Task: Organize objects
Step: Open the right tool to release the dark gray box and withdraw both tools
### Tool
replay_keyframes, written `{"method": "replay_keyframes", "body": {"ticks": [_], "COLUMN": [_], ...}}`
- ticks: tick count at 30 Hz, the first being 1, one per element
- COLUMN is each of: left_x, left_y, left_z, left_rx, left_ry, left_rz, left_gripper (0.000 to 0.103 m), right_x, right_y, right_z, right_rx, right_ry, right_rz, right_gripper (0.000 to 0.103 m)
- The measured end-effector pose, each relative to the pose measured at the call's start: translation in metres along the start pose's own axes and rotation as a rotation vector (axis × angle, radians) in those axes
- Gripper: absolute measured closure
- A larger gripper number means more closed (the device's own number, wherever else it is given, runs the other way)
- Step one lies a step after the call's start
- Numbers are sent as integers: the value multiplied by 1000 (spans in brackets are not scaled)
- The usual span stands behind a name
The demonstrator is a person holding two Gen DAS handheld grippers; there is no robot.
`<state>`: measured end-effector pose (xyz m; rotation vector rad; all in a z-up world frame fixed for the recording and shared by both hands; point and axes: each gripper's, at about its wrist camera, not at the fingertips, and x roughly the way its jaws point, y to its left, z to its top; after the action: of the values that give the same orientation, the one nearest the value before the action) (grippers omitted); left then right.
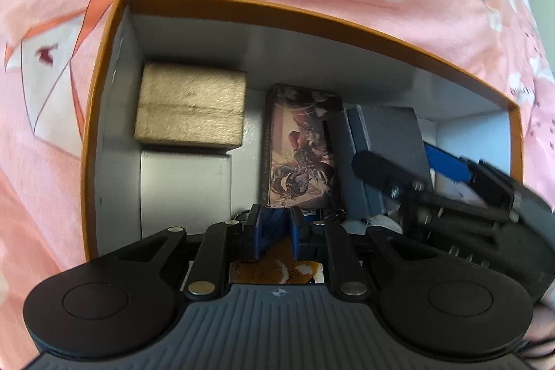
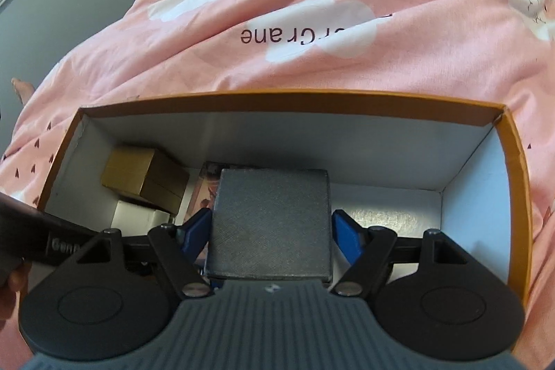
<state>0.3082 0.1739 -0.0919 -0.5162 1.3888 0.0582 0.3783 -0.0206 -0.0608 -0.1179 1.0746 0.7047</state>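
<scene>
Orange-rimmed box (image 2: 513,182) on pink bedspread (image 2: 312,58). Right hand-held gripper (image 2: 272,227) grips grey box (image 2: 274,221) inside, beside card pack (image 1: 300,148), gold box (image 1: 190,106). Left hand-held gripper (image 1: 274,227) closed, empty; only left view shows orange item (image 1: 277,271) beneath.

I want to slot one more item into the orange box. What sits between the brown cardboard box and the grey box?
An illustrated card box lies between the brown cardboard box and the grey box, clearest in the left wrist view.
</scene>
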Motion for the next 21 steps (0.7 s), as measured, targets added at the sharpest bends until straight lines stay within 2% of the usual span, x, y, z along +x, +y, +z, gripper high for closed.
{"method": "replay_keyframes", "body": {"ticks": [4,8,11,13,21], "left_x": [-8,-17,-28,-33,-47], "left_y": [-1,-1,2,4,-1], "left_z": [-5,-23,-31,-36,-50], "left_rx": [68,64,54,46,67], "left_ry": [-60,-141,-206,-244,-388], "left_rz": [-5,-40,-61,-73,-55], "left_gripper": [85,85,84,84,82], "right_x": [-4,7,9,9,6], "right_y": [-1,-4,-14,-16,-31], "right_z": [-1,-2,-1,-1,-2], "right_rx": [-8,-9,74,89,192], "right_ry": [-48,-8,12,12,49], "right_rz": [-87,-121,-54,-43,53], "right_gripper": [28,27,27,27,23]}}
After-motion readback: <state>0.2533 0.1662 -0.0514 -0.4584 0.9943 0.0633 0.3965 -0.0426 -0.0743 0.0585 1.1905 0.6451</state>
